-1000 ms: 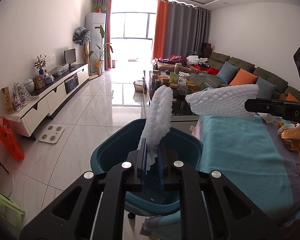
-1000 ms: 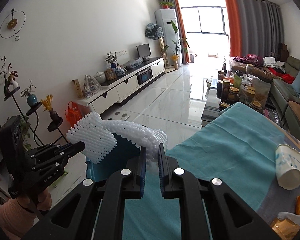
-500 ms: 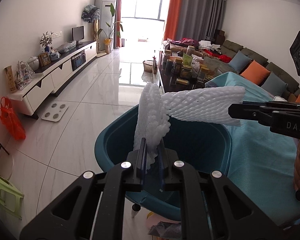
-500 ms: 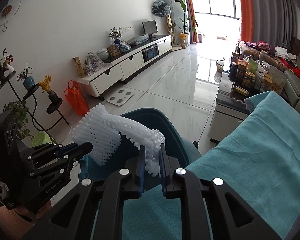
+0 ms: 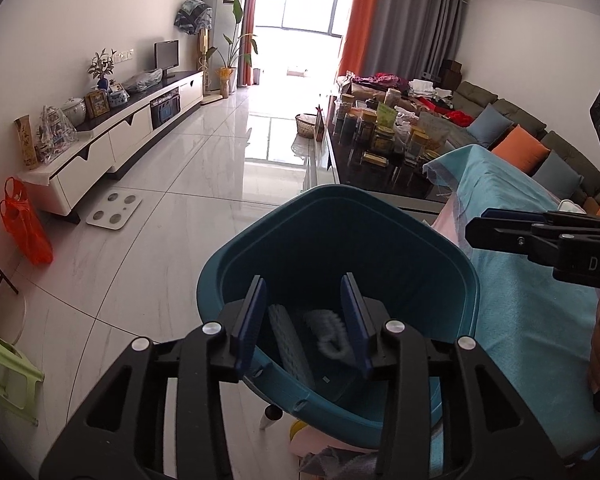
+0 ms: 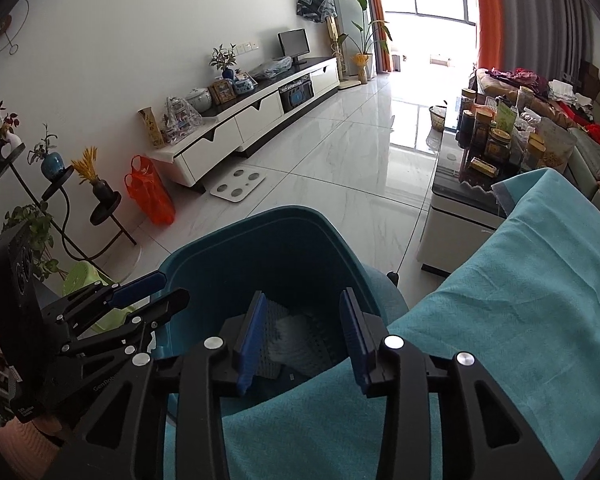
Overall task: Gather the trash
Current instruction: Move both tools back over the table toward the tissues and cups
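Both grippers hung over the teal bin [image 5: 340, 240], and the white foam netting [image 5: 288, 336] that they had carried a second earlier now lay inside it. In the left wrist view the left gripper [image 5: 306, 320] had its blue-padded fingers [image 5: 252, 316] spread and still opening, with nothing pressed between them; a flat foam net sheet lay on the bin floor below, and a second foam net piece [image 5: 330, 332], blurred, lay beside it. A second before, those same fingers had been nearly shut on an upright strip of the netting, held above the bin's rim.

In the right wrist view the right gripper [image 6: 302, 328] was likewise opening, its fingers [image 6: 252, 332] apart and touching nothing. The netting showed through the gap, down in the bin against its near wall, partly hidden by the edge of the turquoise cloth [image 6: 500, 300] that covered the counter. Earlier this gripper had also pinched the net, stretched between the two tools above the bin.

The right gripper appeared at the right edge of the left view [image 5: 484, 226], empty, where half a second ago a wide piece of net had jutted from it. The bin filled more of both views than before, both cameras having dipped toward it. The bin stood just beside the cloth-covered counter, on the white tiled floor [image 5: 180, 208].
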`<state>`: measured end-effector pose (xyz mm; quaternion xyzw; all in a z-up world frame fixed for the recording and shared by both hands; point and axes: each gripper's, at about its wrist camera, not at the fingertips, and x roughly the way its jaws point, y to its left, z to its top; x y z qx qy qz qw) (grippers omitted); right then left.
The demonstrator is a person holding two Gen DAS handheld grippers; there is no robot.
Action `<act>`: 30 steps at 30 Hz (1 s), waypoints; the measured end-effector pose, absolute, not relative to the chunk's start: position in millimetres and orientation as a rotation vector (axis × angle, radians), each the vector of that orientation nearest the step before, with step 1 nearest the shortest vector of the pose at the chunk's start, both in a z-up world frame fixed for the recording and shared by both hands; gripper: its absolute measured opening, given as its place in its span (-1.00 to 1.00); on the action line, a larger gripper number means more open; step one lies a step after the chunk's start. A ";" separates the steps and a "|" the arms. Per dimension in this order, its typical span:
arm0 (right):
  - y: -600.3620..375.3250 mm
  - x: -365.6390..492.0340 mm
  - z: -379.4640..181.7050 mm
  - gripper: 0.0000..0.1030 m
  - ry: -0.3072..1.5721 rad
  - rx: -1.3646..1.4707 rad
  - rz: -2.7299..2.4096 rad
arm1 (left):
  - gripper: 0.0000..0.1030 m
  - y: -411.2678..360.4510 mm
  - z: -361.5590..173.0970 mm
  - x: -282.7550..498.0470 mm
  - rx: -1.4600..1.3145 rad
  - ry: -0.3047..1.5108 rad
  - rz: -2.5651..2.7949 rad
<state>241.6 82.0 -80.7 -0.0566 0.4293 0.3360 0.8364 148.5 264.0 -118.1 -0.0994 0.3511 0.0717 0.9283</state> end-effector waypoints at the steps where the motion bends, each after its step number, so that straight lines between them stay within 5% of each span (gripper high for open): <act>1: 79.1 241.1 -80.2 -0.28 0.906 -0.115 0.713 | -0.25 262.4 -115.5 148.2 -0.206 0.711 0.145; 12: 16.1 205.5 -52.1 -0.18 0.819 -0.028 0.705 | 0.05 215.8 -75.1 119.0 -0.176 0.585 0.011; 30: -202.1 113.1 -31.4 -0.02 0.717 0.103 0.319 | 0.07 -7.2 -49.1 108.5 -0.061 0.578 -0.543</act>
